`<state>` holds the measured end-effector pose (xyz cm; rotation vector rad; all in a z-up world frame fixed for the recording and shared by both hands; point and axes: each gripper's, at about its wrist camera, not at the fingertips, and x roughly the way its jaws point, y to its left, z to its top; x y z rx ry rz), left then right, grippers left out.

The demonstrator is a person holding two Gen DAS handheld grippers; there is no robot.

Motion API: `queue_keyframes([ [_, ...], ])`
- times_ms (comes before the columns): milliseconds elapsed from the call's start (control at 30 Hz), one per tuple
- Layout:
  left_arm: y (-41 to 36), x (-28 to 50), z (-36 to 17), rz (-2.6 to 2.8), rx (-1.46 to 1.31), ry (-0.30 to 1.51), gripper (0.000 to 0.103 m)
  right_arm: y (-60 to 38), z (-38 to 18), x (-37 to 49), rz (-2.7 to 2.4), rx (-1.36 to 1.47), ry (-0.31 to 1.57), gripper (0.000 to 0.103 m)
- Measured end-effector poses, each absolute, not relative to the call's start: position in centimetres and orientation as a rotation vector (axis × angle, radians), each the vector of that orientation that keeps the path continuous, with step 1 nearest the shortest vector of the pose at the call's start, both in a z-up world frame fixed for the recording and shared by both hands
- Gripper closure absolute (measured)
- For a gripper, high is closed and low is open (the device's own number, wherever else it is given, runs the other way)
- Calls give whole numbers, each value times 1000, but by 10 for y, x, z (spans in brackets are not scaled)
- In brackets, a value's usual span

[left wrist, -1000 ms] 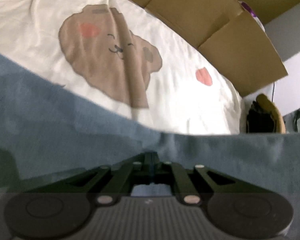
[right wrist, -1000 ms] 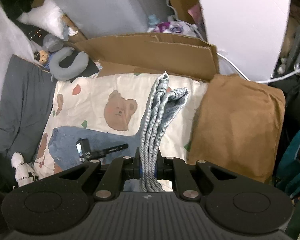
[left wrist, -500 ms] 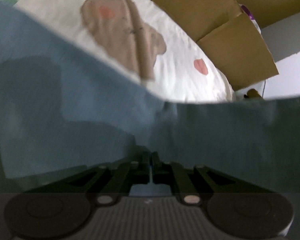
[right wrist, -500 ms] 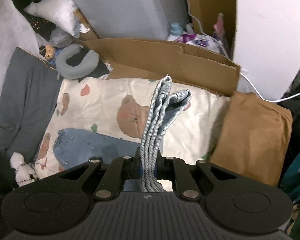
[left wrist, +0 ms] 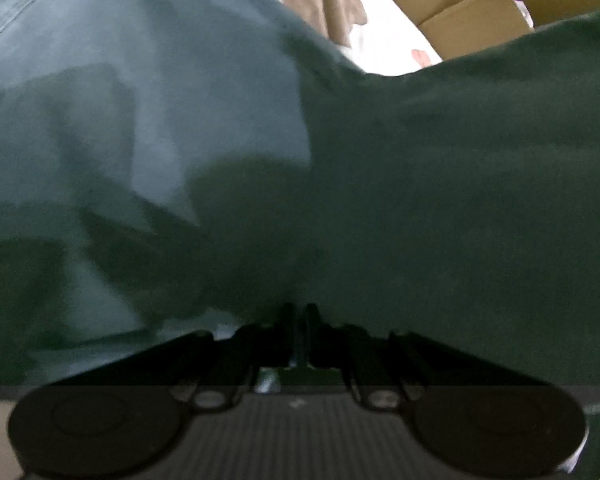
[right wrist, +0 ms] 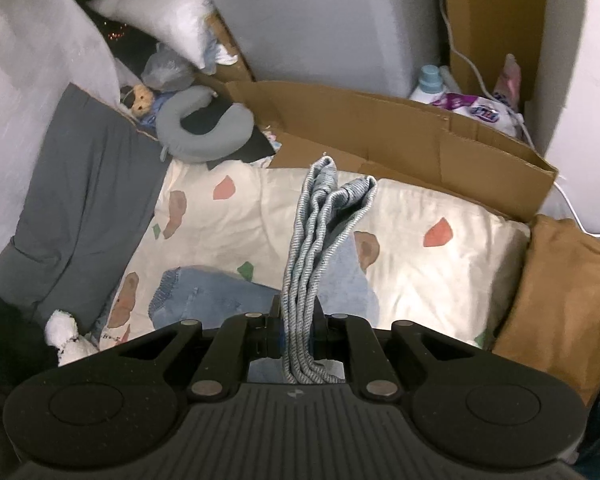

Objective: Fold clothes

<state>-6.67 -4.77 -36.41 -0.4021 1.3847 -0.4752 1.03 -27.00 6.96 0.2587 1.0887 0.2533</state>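
Nearest in the right wrist view, the right gripper is seen with its fingers pinched on a gathered band of blue denim garment, several layered edges being bunched between them and rising away from the jaws. In the left wrist view, the left gripper is almost buried: its fingers are pressed close together with only a narrow slit showing, and the same blue cloth is draped over and around them; a pinch on the cloth is judged likely, though the contact itself is hidden in shadow. Beyond the right gripper, the rest of the garment is spread on the cream patterned bedcover, a hemmed end lying to the left. Farther off, a grey neck pillow is seen at the far left, and flattened cardboard is propped along the far edge of the bed. The fold is judged to be under way, with the cloth lifted by both tools. Slippage could occur at the right pinch, since thick stacked layers are held by a small area; uneven tension between the two grips could skew the fold line, and the left camera's blocked view could cause a misjudged laydown.
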Motion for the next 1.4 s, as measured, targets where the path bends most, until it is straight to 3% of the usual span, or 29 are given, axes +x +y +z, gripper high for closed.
queue_keyframes([
  [133,-22,-49,-322,-445,-411,1321,97,-251,66,18,244,303,1091,94],
  [200,-3,-36,-293,-434,-402,1273,91,-243,61,20,243,345,1095,94],
  [267,9,-22,-261,-423,-399,1229,78,-235,59,19,253,373,1092,94],
  [400,27,4,-203,-405,-356,1165,74,-227,55,11,252,448,1080,94],
  [433,33,8,-187,-400,-352,1146,70,-226,54,9,252,467,1078,94],
  [567,51,24,-137,-369,-346,1087,33,-220,43,6,268,538,1075,94],
  [767,71,34,-87,-346,-187,1113,33,-213,17,4,331,652,1073,94],
  [933,101,54,-50,-262,-226,1123,33,-204,-2,13,359,700,1094,94],
  [1033,117,65,-40,-258,-262,1102,28,-198,-13,18,371,719,1102,94],
  [1400,158,89,-50,-344,-243,1086,28,-168,-53,36,388,763,1140,94],
])
